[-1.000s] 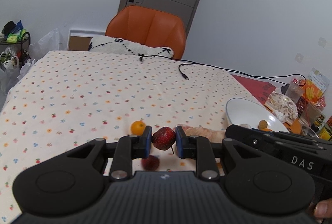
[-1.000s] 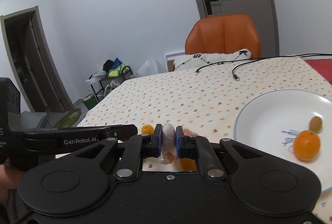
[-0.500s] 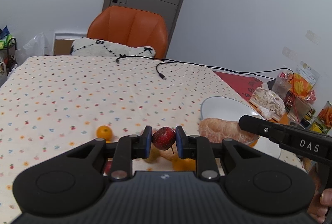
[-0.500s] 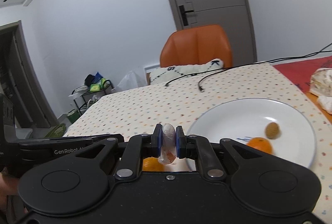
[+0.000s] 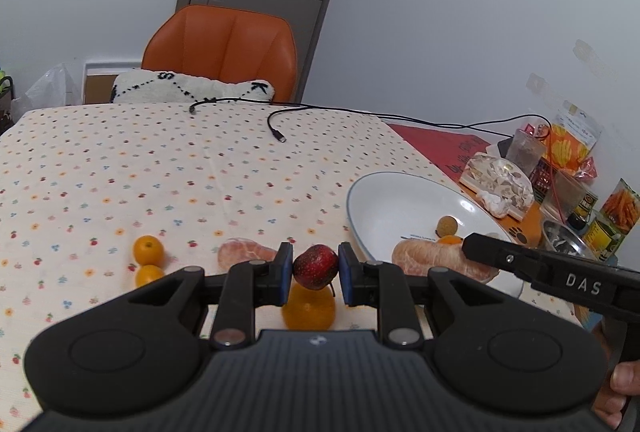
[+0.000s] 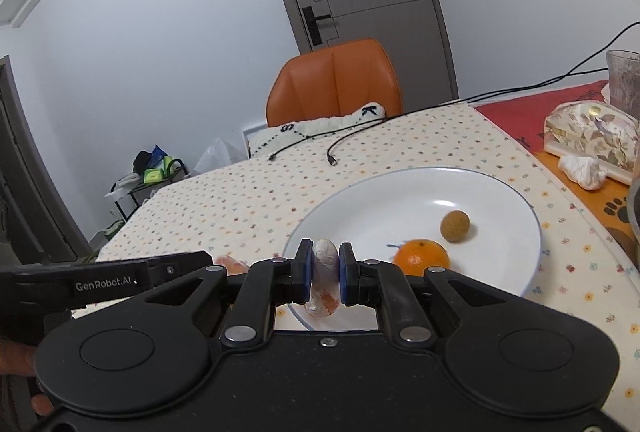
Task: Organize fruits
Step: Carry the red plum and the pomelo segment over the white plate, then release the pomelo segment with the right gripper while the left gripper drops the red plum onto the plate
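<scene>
Dark red fruit [image 5: 315, 267], small and with a stem hanging below it, is pinched between the blue pads of the left gripper [image 5: 313, 274], held clear of the cloth. Directly under that claw sits an orange [image 5: 309, 306]; two small oranges [image 5: 148, 250] lie off to its left, a peeled citrus piece [image 5: 245, 253] just ahead-left.

Right gripper [image 6: 325, 272] is clamped on a peeled pomelo segment [image 6: 325, 274], gripped across its thin side, with the lower end hanging below the pads. It sits at the near rim of the white plate [image 6: 516, 207]; ahead-right of that claw, on the plate, are an orange [image 6: 421, 257] and a small brown round fruit [image 6: 455, 226].

Risks, as I read it:
- Segment is soft and held near its top. It could tear or slip out on release and land on the rim or cloth.
- Red fruit is round and glossy with a narrow pad contact, so it may roll out if the claw tilts.
- Both claws converge on one plate, so a collision is likely if they go in together.
- Round fruit on the plate will roll if bumped.
</scene>
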Action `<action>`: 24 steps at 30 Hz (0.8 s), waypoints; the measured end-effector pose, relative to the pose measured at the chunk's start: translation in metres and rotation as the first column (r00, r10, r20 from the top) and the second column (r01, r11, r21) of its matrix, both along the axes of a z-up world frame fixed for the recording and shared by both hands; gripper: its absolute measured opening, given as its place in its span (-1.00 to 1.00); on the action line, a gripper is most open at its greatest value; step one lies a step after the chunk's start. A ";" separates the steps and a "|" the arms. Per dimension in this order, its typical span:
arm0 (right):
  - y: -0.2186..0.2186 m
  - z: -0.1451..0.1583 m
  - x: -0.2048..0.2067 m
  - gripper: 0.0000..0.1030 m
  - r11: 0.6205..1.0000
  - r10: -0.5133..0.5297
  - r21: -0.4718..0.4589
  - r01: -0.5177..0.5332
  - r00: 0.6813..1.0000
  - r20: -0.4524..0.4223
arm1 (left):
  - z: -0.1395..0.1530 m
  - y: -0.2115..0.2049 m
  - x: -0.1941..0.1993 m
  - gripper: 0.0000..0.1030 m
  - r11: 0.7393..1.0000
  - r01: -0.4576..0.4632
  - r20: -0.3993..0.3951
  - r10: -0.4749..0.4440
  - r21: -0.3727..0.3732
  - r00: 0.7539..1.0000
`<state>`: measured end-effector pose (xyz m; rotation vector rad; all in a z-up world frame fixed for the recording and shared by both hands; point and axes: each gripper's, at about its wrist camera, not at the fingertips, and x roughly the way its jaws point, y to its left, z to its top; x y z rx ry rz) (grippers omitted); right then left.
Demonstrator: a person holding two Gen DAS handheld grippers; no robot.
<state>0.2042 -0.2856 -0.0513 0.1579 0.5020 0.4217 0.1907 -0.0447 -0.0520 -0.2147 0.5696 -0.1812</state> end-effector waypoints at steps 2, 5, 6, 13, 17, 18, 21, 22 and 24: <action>-0.005 -0.001 0.001 -0.76 1.000 -0.022 -0.001 0.022 1.000 -0.007 | 0.000 -0.003 0.001 -0.56 1.000 0.005 -0.001 -0.005 0.004 1.000; -0.016 -0.002 0.003 -0.60 0.997 -0.071 0.010 0.072 0.997 -0.021 | -0.001 -0.007 0.003 -0.56 1.000 0.012 -0.005 -0.012 0.008 1.000; -0.020 -0.002 0.004 -0.59 0.996 -0.087 0.014 0.087 0.996 -0.023 | -0.001 -0.009 0.004 -0.56 1.000 0.014 -0.006 -0.014 0.008 1.000; -0.033 -0.005 0.001 -0.24 0.992 -0.122 0.013 0.122 0.992 -0.020 | -0.003 -0.028 0.009 -0.56 0.999 0.047 -0.011 -0.047 0.012 0.999; -0.038 -0.005 -0.001 -0.19 0.992 -0.128 0.013 0.129 0.992 -0.019 | -0.001 -0.039 0.012 -0.56 0.998 0.067 -0.009 -0.067 0.013 0.998; -0.039 -0.005 -0.002 -0.14 0.991 -0.130 0.011 0.130 0.991 -0.018 | -0.001 -0.041 0.012 -0.56 0.997 0.073 -0.007 -0.072 0.013 0.997; -0.041 -0.005 -0.004 -0.07 0.991 -0.133 0.005 0.133 0.991 -0.014 | 0.001 -0.049 0.014 -0.56 0.996 0.087 -0.003 -0.087 0.015 0.996; -0.041 -0.005 -0.005 -0.02 0.991 -0.133 0.003 0.133 0.991 -0.015 | 0.002 -0.051 0.015 -0.56 0.996 0.092 -0.002 -0.092 0.016 0.996; -0.041 -0.005 -0.006 0.07 0.990 -0.139 -0.005 0.139 0.990 -0.013 | 0.003 -0.055 0.016 -0.56 0.995 0.101 0.000 -0.101 0.016 0.995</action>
